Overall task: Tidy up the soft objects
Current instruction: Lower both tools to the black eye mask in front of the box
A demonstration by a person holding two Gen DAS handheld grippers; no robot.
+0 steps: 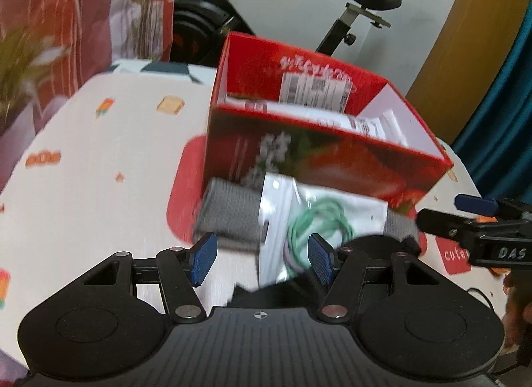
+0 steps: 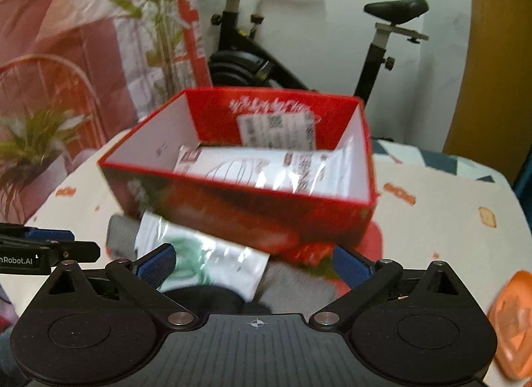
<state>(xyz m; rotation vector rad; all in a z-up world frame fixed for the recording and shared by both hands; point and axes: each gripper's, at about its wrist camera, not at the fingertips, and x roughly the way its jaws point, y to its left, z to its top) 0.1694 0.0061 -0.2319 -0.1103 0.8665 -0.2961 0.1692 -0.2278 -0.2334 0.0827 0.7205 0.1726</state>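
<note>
A red cardboard box (image 1: 316,161) (image 2: 252,217) stands open on the table with a white packet (image 1: 365,124) (image 2: 262,171) inside. In front of it lies a folded grey cloth (image 1: 229,214) (image 2: 292,287). On the cloth rests a clear plastic bag with a green cord (image 1: 319,220) (image 2: 212,254), beside a black round item (image 1: 375,247) (image 2: 202,297). My left gripper (image 1: 262,259) (image 2: 84,242) hovers over the cloth and bag, pads apart and not pressing. My right gripper (image 2: 254,267) (image 1: 439,211) stands wide open over the same pile from the right.
The white patterned tablecloth (image 1: 99,171) has a red mat (image 1: 183,194) under the box. An orange object (image 2: 512,320) lies at the right. An exercise bike (image 2: 252,51) and a plant (image 2: 30,144) stand behind the table. A hand (image 1: 513,304) holds the right gripper.
</note>
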